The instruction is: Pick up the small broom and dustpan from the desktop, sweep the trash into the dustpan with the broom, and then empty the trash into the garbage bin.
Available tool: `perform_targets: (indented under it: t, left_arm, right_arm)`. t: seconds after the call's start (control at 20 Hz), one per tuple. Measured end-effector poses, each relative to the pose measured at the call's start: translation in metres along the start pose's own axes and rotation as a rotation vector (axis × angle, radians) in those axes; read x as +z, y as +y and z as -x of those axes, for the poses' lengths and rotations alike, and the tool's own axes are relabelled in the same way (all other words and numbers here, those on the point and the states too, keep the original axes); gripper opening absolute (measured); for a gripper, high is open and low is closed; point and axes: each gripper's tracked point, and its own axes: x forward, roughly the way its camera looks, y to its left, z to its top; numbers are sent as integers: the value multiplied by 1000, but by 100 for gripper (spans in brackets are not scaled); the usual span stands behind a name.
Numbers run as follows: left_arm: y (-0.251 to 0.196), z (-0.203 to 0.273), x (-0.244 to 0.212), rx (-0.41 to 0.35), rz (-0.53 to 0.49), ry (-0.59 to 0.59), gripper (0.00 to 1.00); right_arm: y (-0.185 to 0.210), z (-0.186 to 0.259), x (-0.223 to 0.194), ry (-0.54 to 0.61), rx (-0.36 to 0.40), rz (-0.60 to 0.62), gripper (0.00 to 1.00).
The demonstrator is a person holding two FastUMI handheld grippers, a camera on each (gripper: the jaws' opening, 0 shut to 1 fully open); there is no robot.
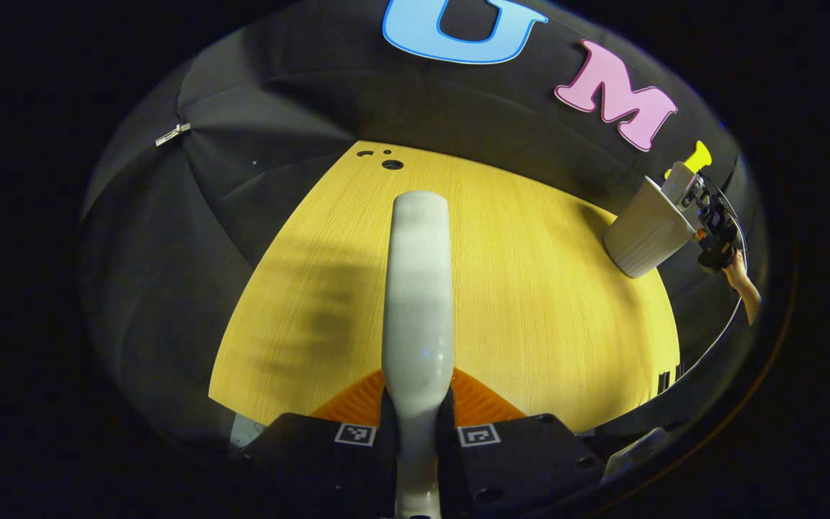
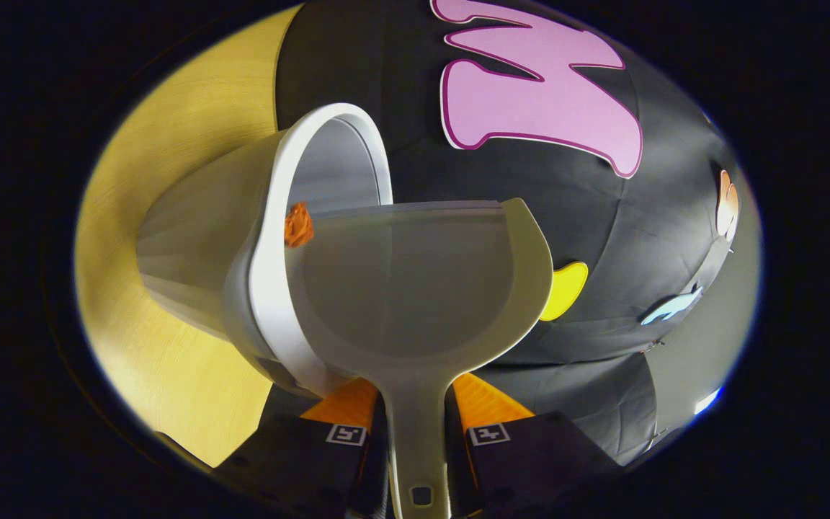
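Observation:
My left gripper (image 1: 417, 393) is shut on the small broom (image 1: 418, 288), whose pale long body points forward above the yellow table (image 1: 530, 310); its bristles are hidden. My right gripper (image 2: 415, 393) is shut on the handle of the grey dustpan (image 2: 415, 281). The pan is held over the mouth of the white garbage bin (image 2: 199, 245), its far lip inside the rim. A crumpled orange scrap of trash (image 2: 298, 225) sits at the pan's far left corner, by the bin's rim. In the left gripper view the bin (image 1: 645, 231) stands at the right, with the dustpan (image 1: 680, 184) above it.
The other gripper (image 1: 714, 231) and a hand (image 1: 743, 288) reach over the bin near the table's right edge. Small dark holes (image 1: 392, 164) mark the table's far end. Black cloth walls close in behind and to the left. Bare table (image 2: 170, 360) lies beside the bin.

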Motion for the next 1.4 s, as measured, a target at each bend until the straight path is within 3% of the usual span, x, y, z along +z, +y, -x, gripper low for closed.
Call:
perform_targets:
  t: [0.05, 0.15, 0.4, 0.55, 0.95, 1.4]
  left_arm:
    - [-3, 0, 1, -3, -4, -1, 27]
    - [-6, 1, 0, -4, -20, 2, 27]
    - [-12, 2, 2, -9, -41, -1, 27]
    - [-12, 3, 5, -6, -34, -6, 25]
    - [-20, 5, 6, -17, -30, -29, 27]
    - [-38, 0, -10, -50, -51, -36, 27]
  right_arm:
    - [0, 0, 1, 0, 4, 1, 39]
    - [1, 0, -1, 2, 16, -14, 34]
    - [4, -3, -5, 34, 74, -102, 39]
    - [8, -2, -6, 67, 140, -239, 37]
    - [-38, 15, -10, 98, 194, -651, 37]
    - [-89, 45, 4, -52, 207, -910, 36]
